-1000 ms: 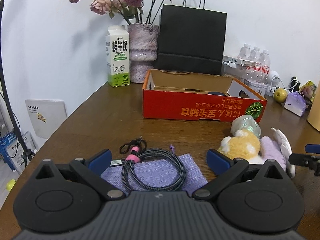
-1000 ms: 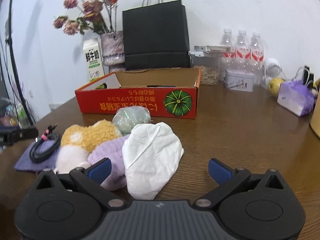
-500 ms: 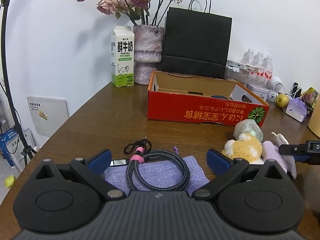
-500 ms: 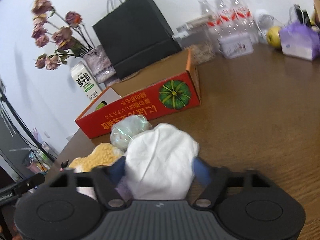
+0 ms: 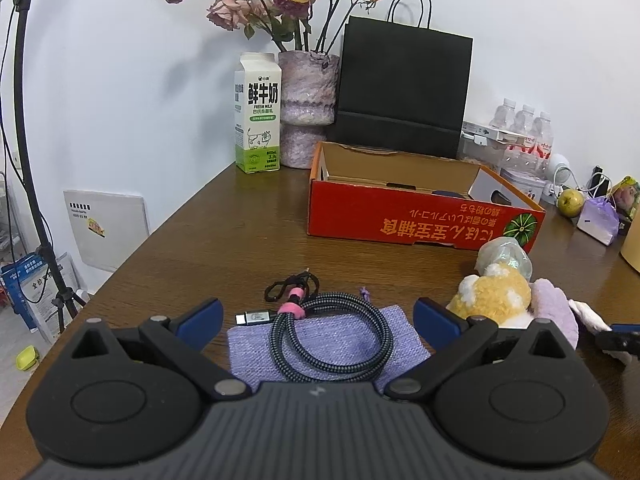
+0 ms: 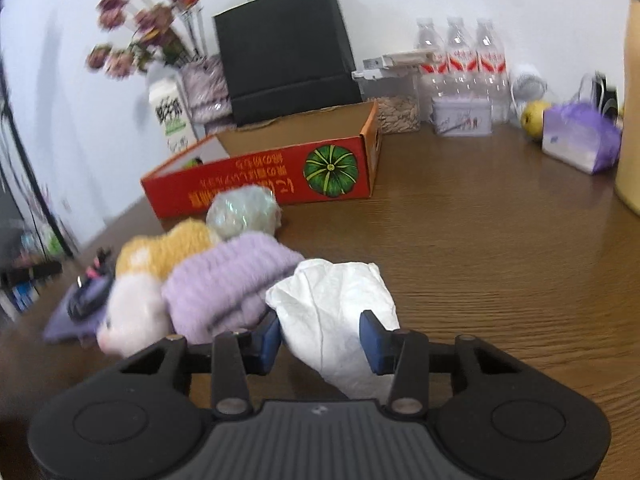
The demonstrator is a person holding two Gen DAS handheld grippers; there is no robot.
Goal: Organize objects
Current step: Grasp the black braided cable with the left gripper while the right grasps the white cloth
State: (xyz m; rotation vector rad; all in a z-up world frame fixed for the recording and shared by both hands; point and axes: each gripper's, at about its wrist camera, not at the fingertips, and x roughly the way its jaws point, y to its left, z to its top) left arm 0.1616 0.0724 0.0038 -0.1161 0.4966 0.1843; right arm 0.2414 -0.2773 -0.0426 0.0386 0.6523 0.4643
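My right gripper (image 6: pixel 320 340) is shut on a crumpled white cloth (image 6: pixel 336 304) and holds it beside a purple knit piece (image 6: pixel 228 276). A yellow and white plush (image 6: pixel 160 256) and a pale wrapped ball (image 6: pixel 242 216) lie just behind. My left gripper (image 5: pixel 318 320) is open above a coiled braided cable (image 5: pixel 332 340) lying on a purple cloth pouch (image 5: pixel 328 344). The open red cardboard box (image 5: pixel 420 224) stands behind, also in the right wrist view (image 6: pixel 272 184). The plush (image 5: pixel 492 300) shows at the left view's right.
A milk carton (image 5: pixel 258 112), a vase of dried roses (image 5: pixel 308 108) and a black paper bag (image 5: pixel 404 88) stand at the back. Water bottles (image 6: pixel 460 60), a tin (image 6: pixel 460 120), an apple (image 6: pixel 534 118) and a purple bag (image 6: pixel 580 140) are at the back right. The table edge drops off left.
My right gripper moved in over the white cloth and closed on it, pulling it off the purple knit piece. The left gripper stayed open over the cable, rising slightly.
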